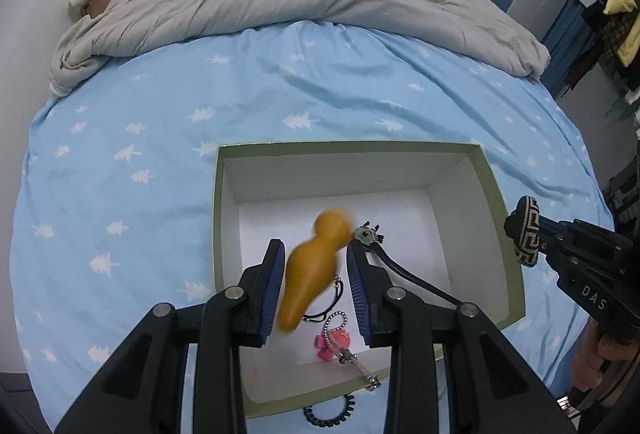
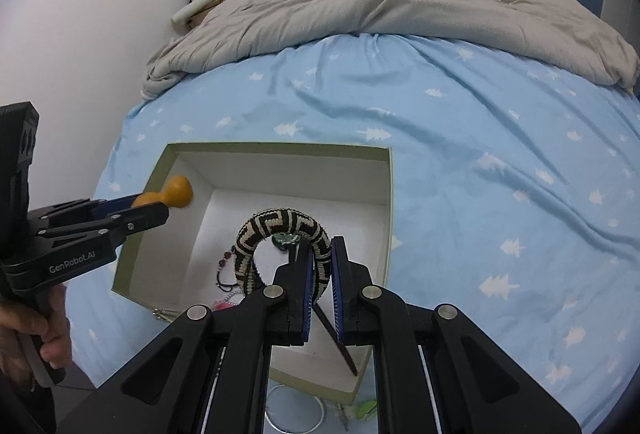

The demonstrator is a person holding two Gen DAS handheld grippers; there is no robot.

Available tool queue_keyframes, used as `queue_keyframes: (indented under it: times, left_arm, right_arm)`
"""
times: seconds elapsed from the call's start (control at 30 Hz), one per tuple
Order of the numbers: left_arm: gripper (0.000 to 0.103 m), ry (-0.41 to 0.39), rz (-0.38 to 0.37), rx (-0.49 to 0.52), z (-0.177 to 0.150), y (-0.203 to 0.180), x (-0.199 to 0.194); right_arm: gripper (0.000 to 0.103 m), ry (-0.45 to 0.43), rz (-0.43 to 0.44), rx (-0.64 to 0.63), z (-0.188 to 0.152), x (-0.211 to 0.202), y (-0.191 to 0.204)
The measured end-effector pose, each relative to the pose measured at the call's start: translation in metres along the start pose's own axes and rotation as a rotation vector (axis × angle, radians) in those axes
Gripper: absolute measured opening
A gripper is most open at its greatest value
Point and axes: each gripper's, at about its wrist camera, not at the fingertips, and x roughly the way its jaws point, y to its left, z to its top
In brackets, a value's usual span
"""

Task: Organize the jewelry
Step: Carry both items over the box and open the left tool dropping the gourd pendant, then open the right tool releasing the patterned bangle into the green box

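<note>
Through my left wrist camera, my left gripper (image 1: 316, 274) hangs over the near part of the open box (image 1: 496, 193), which sits on the blue bedsheet (image 1: 160, 121). Its jaws stand fairly wide, and an orange gourd (image 1: 310, 274) is between the blue pads (image 1: 273, 276), blurred, so I cannot tell whether the pads actually touch it. On the box floor lie a black hair stick (image 1: 412, 276) with a green ornament (image 1: 365, 234), a black cord (image 1: 330, 304), a pink piece (image 1: 332, 344) and a bead chain (image 1: 352, 354) draped over the near wall. A dark spiral hair tie (image 1: 330, 412) lies on the sheet just outside the box. At the right edge, my right gripper carries a woven bangle (image 1: 527, 236) beside the box's right wall.

Through my right wrist camera, my right gripper (image 2: 321, 288) is narrowed onto the black-and-cream bangle, pinching its rim over the box. My left gripper reaches in from the left with the gourd's round head above the box's left wall. A grey blanket (image 2: 380, 5) is bunched at the far end of the bed.
</note>
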Motion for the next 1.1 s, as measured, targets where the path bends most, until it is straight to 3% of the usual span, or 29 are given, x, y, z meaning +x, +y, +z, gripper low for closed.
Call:
queue_keyframes:
  times: [0.13,0.17,0.2,0.23,0.33,0.43,0.57,0.87,1.1]
  left_arm:
    - [0.034,0.003,-0.002,-0.007,0.002,0.0,-0.004]
    - [0.034,0.001,-0.004,-0.011,0.003,0.0,-0.007]
    - [0.04,-0.003,-0.002,-0.011,0.003,0.0,-0.009]
    - [0.053,-0.012,0.003,-0.007,0.004,-0.001,-0.014]
    - [0.07,-0.067,0.025,0.019,0.001,-0.007,-0.035]
    - [0.071,-0.104,0.03,0.044,-0.004,-0.014,-0.058]
    - [0.076,-0.163,0.018,0.071,-0.015,-0.024,-0.09]
    - [0.082,-0.326,0.019,0.084,-0.056,-0.052,-0.152]
    - [0.083,-0.374,0.001,0.076,-0.096,-0.061,-0.181]
  right_arm:
    - [0.014,0.005,0.002,-0.003,0.002,-0.002,0.002]
    - [0.024,0.003,0.004,-0.003,0.002,-0.004,0.002]
    - [0.027,-0.005,0.004,-0.005,0.003,-0.007,0.003]
    - [0.028,-0.01,0.003,-0.006,0.003,-0.01,0.002]
    - [0.029,-0.036,0.006,-0.01,0.003,-0.027,0.002]
    - [0.03,-0.082,0.009,-0.016,0.0,-0.054,0.002]
    - [0.041,-0.158,0.02,-0.024,-0.01,-0.094,0.001]
    - [0.044,-0.308,0.021,-0.044,-0.055,-0.168,0.006]
    - [0.044,-0.384,0.01,-0.039,-0.106,-0.202,0.013]
